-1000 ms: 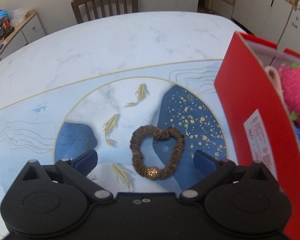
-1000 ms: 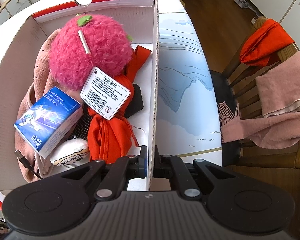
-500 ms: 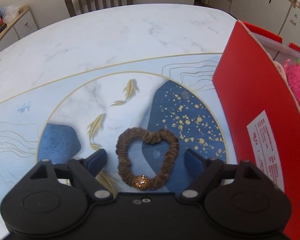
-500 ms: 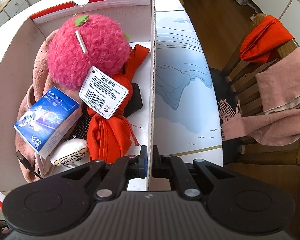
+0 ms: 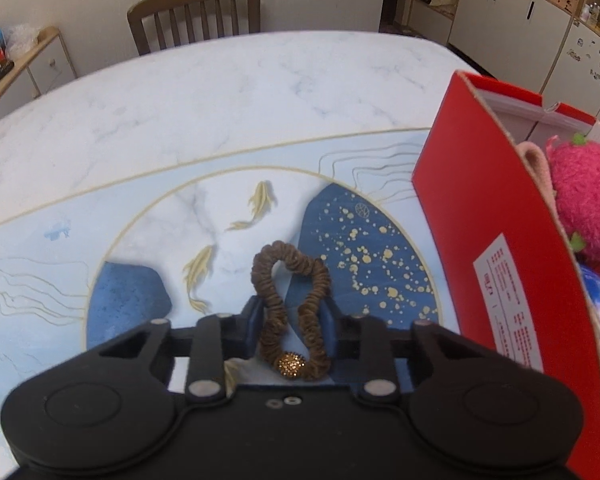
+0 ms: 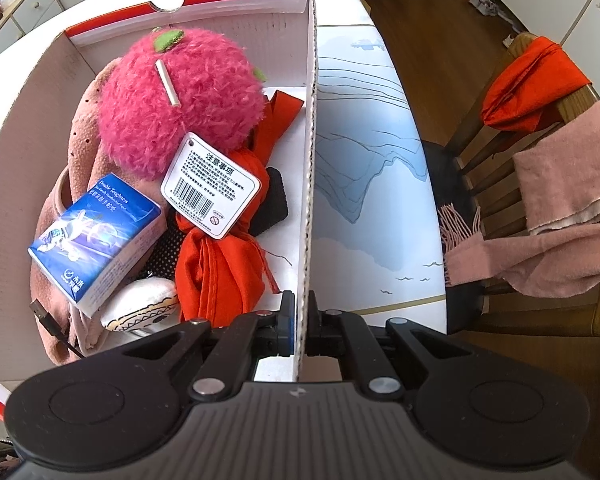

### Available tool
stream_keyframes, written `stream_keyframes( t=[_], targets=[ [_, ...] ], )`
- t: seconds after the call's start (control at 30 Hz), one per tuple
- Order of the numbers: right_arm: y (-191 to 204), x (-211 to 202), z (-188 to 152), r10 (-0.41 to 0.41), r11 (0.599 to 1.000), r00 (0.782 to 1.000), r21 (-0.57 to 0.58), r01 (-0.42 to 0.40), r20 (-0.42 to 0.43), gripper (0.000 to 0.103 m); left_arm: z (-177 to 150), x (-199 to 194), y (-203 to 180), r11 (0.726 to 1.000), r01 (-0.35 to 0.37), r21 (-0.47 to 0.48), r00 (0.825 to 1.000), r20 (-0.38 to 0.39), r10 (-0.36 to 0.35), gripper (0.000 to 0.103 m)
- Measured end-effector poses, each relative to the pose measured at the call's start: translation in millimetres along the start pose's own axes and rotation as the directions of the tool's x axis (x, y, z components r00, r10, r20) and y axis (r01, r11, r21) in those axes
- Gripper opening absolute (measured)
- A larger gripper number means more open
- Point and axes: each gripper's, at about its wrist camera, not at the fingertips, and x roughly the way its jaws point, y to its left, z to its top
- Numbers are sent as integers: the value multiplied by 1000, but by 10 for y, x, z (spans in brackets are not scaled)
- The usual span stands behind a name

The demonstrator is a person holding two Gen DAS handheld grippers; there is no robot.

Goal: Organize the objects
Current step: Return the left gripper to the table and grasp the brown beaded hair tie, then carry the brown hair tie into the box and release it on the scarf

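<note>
- Two grippers work at one table (image 5: 228, 92), each in a person's hand.
- Left gripper (image 5: 291, 316): its jaws are closing, and the blue pads already press both sides of the brown scrunchie (image 5: 290, 300), squeezing it narrow.
- That scrunchie lies on the table's painted blue patch, near the red box (image 5: 480, 216) toward the right edge.
- Right gripper (image 6: 301, 330) is clamped on the box's white side wall (image 6: 311, 160).
- Inside the box sit a pink plush toy (image 6: 180, 108), a blue tissue pack (image 6: 100, 236) and an orange cloth (image 6: 220, 268).
</note>
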Motion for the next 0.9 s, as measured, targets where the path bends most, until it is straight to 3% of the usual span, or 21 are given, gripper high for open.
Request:
stream_keyframes(
  t=[0.3, 0.53, 0.6, 0.73, 0.87, 0.9],
  targets=[
    [12, -11, -1, -7, 1000, 1000, 6, 7, 3, 3, 4, -307, 0, 1000, 12, 3, 1000, -2, -12, 11],
    [4, -23, 9, -9, 1000, 1000, 8, 9, 5, 3, 14, -396, 55, 1000, 8, 2, 1000, -2, -8, 12],
    [5, -25, 8, -11, 1000, 1000, 10, 11, 5, 3, 25, -373, 87, 1000, 3, -8, 1000, -9, -3, 22],
    [4, -25, 10, -15, 1000, 1000, 16, 15, 5, 3, 59, -287, 162, 1000, -28, -10, 1000, -13, 28, 31],
    [5, -25, 13, -20, 1000, 1000, 19, 20, 3, 3, 99, -152, 245, 997, -73, -18, 997, -18, 73, 70],
    [7, -26, 10, -21, 1000, 1000, 18, 21, 3, 3, 98, -119, 259, 996, -88, -18, 996, -18, 87, 74]
  ],
)
